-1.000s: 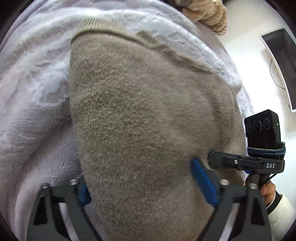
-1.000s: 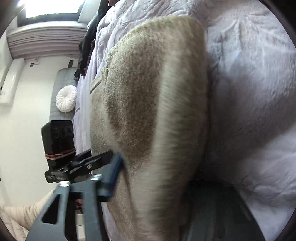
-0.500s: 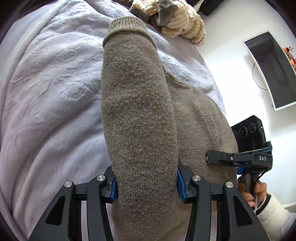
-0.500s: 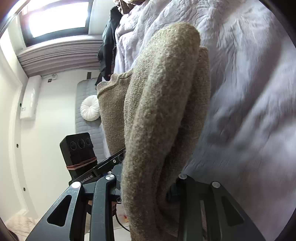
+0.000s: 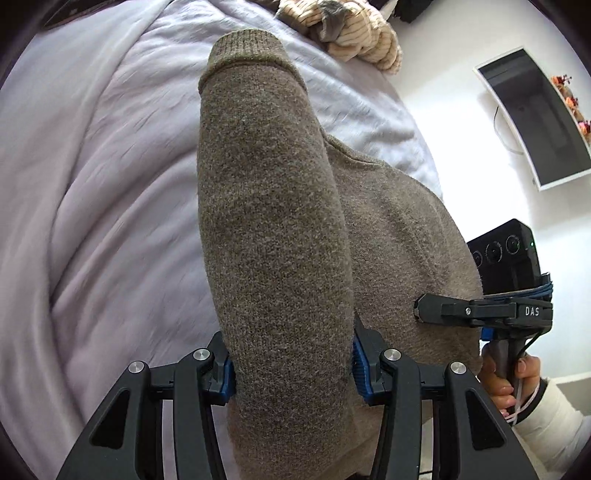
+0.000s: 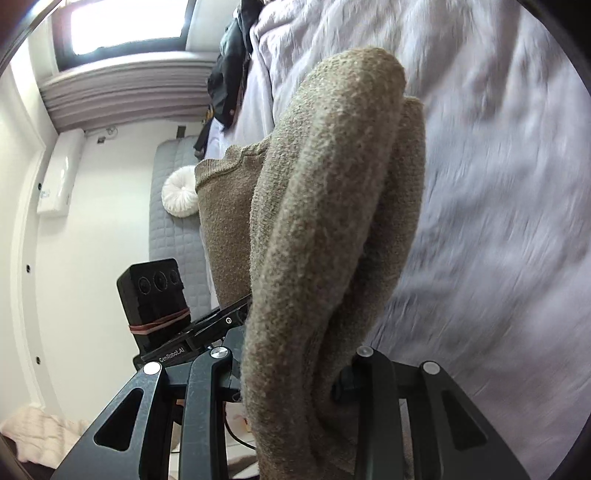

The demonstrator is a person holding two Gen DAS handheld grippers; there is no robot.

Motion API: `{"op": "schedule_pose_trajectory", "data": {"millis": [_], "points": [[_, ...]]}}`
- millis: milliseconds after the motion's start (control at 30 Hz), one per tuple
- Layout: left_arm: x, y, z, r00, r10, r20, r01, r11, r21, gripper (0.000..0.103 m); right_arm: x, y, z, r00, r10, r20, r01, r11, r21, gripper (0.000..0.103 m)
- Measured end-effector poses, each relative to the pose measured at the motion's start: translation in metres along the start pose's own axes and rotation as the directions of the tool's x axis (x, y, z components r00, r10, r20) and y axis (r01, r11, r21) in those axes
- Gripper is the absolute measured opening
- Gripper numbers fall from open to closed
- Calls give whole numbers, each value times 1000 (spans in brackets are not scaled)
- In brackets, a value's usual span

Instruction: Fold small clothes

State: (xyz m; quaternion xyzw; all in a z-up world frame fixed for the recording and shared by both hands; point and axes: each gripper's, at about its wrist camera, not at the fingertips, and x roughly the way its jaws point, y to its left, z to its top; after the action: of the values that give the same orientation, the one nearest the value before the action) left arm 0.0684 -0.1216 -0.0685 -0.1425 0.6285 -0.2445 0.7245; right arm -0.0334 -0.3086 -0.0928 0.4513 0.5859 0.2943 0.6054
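Note:
A grey-brown knitted sweater hangs lifted above a lilac bed cover. My left gripper is shut on a thick fold of it, blue pads pressing both sides, and a sleeve with a ribbed cuff runs away from the jaws. In the right wrist view the same sweater is bunched between the black fingers of my right gripper, which is shut on it. The right gripper also shows at the sweater's far edge in the left wrist view, as a black finger with a hand below it.
A striped beige garment lies at the bed's far end. A wall-mounted dark screen is at right. In the right wrist view a dark garment lies on the bed edge, and a grey mattress with a white round cushion sits below.
Both grippers closed on the sweater and raised it off the bed; it went from lying spread out to hanging in bunched folds, with the sleeve cuff and collar coming into view.

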Motion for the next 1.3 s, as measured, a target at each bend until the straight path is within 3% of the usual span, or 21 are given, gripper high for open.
{"op": "schedule_pose_trajectory", "data": {"millis": [167, 233, 367, 467, 633, 700, 733, 833, 933, 1000, 1100, 1200, 1300], "points": [[0, 28, -29, 999, 33, -19, -34, 999, -34, 50, 53, 5, 1, 999, -46, -27, 46, 999, -6, 33], [10, 41, -40, 996, 79, -36, -80, 996, -32, 50, 72, 0, 2, 991, -123, -43, 123, 992, -23, 33], [22, 56, -53, 979, 195, -53, -197, 980, -37, 51, 94, -5, 6, 940, -338, -55, 334, 940, -67, 39], [6, 65, -56, 979, 206, -7, -205, 975, -83, 53, 84, -2, 10, 912, -409, 1, 409, 911, -49, 53], [-22, 75, -58, 955, 291, 58, -284, 953, -102, 53, 44, -10, -3, 883, -462, 87, 462, 887, 16, 57], [-37, 76, -59, 956, 277, 94, -267, 958, -105, 52, 24, -4, -9, 884, -452, 121, 450, 892, 41, 57], [-40, 75, -53, 960, 258, 107, -247, 963, -104, 52, 14, -4, -15, 883, -448, 144, 446, 894, 47, 55], [-41, 57, -43, 974, 188, 130, -182, 982, -51, 52, 4, 18, -21, 884, -428, 189, 434, 901, 7, 16], [-30, 38, -39, 983, 146, 111, -147, 989, 6, 52, 8, 37, -39, 887, -423, 186, 441, 895, -63, 14], [-15, 31, -41, 987, 143, 72, -146, 989, 25, 52, 23, 46, -49, 875, -462, 148, 480, 868, -130, 14], [14, 34, -48, 983, 182, 6, -182, 983, 20, 52, 48, 46, -60, 818, -565, 104, 574, 796, -190, 14], [23, 40, -53, 983, 184, 6, -184, 983, 19, 52, 61, 23, -63, 761, -645, 75, 646, 740, -188, 10], [24, 38, -53, 982, 188, 4, -188, 982, 30, 52, 59, 1, -63, 770, -635, 64, 636, 757, -147, 9]]}}
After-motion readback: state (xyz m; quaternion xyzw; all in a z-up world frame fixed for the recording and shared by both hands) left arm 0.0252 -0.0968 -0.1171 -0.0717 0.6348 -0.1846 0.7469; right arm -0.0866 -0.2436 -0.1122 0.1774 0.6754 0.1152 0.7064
